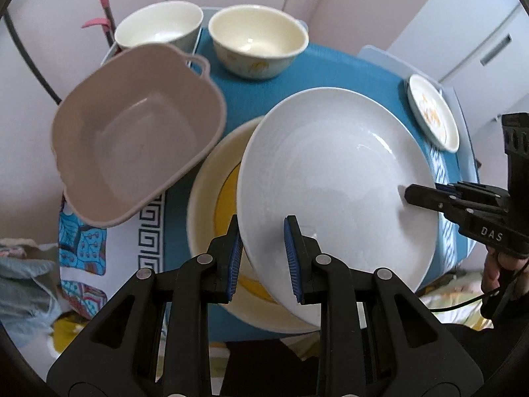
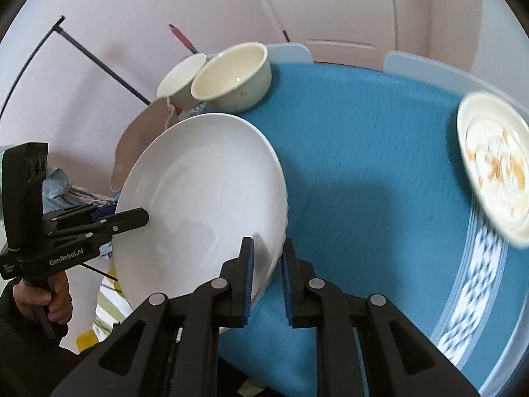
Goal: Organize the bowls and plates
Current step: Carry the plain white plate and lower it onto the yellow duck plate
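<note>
Mid-carry: left claw [image 1: 264, 258] and right claw [image 2: 267, 281] each pinch opposite rim edges of the large round white ceramic plate [image 1: 334, 178], nearly closed. Plate hangs over the blue-clothed counter [image 2: 363, 165], above a yellow-centred cream plate [image 1: 211, 185] — face up, tilted, round so no long axis. Next: level it, lower it onto that plate, release together.

Pale pink walls [image 2: 132, 16] and a white panelled door [image 2: 337, 10] stand beyond the blue-clothed tabletop [image 2: 363, 152]; soft daylight.
</note>
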Demonstrator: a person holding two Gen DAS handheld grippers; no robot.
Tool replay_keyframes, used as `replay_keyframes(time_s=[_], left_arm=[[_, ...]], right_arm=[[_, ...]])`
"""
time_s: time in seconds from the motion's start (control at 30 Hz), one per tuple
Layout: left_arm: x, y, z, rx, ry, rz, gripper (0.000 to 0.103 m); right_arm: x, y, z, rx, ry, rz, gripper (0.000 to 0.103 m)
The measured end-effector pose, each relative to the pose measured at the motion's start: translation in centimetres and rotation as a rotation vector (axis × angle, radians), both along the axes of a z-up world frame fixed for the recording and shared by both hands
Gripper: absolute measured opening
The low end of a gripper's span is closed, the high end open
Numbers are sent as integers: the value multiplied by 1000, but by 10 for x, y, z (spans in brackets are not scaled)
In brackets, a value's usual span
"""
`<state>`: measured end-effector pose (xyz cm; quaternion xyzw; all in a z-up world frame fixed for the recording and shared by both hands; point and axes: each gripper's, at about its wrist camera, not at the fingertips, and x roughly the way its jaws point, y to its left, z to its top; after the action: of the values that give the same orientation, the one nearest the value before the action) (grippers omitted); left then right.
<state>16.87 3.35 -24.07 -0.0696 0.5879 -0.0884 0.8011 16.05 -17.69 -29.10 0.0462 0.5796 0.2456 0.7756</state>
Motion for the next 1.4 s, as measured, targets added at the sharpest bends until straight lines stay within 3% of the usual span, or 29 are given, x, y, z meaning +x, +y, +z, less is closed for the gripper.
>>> replay_keyframes(time_s=[0.13,0.5,0.87,1.2,1.4], left_arm=[[11,11,-22,-5,11,-53,22],[22,1,-45,43,21,-145,22],[21,-19,-55,160,20,-197,22],[15,-42,-52,348,-30,-236,22],[13,-50,-51,377,-42,-234,22]], right_arm=[[-9,8,-2,-31,-12,-52,15],[-20,18,-6,-108,-46,-124,15],[-23,21,-8,-169,-58,-119,15],[-23,36,-12,-246,-80,-72,15],[-23,39,-13,-281,-92,-56,15]])
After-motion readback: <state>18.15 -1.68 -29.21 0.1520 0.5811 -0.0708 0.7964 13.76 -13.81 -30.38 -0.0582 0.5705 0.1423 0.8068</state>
